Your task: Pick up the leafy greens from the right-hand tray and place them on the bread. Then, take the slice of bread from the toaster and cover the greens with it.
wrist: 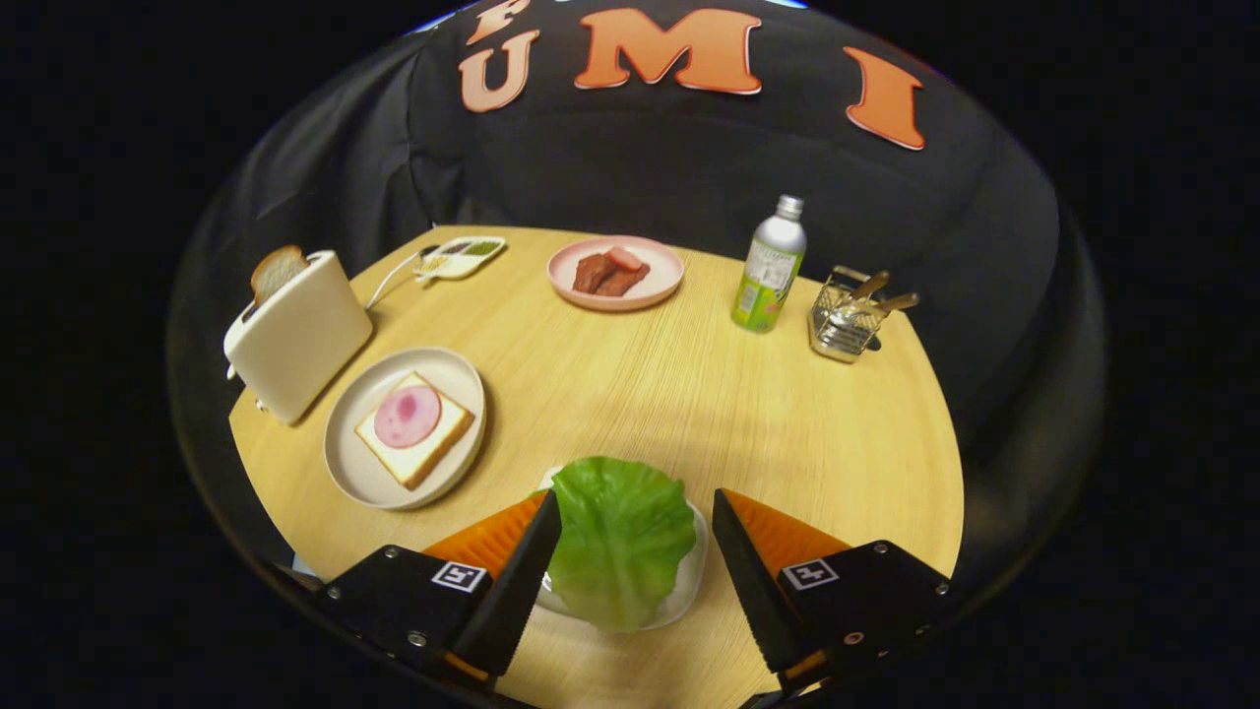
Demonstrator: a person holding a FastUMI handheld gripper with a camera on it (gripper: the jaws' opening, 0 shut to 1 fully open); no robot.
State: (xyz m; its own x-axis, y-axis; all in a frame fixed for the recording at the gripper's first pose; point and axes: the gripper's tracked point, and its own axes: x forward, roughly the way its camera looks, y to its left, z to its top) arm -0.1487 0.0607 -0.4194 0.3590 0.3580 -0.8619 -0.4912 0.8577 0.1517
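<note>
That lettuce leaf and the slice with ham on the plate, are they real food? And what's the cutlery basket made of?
Probably not real. The lettuce leaf, between the open fingers of the gripper, looks like moulded plastic: even green, slight sheen. The bread with ham has very clean edges and flat colour, so likely foam or plastic. The cutlery basket looks like shiny metal wire.

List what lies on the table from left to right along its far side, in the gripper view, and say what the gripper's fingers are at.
Toaster with a bread slice → small condiment tray → pink plate of meat → bottle → wire cutlery basket. The gripper is open, fingers either side of the leafy greens.
</note>
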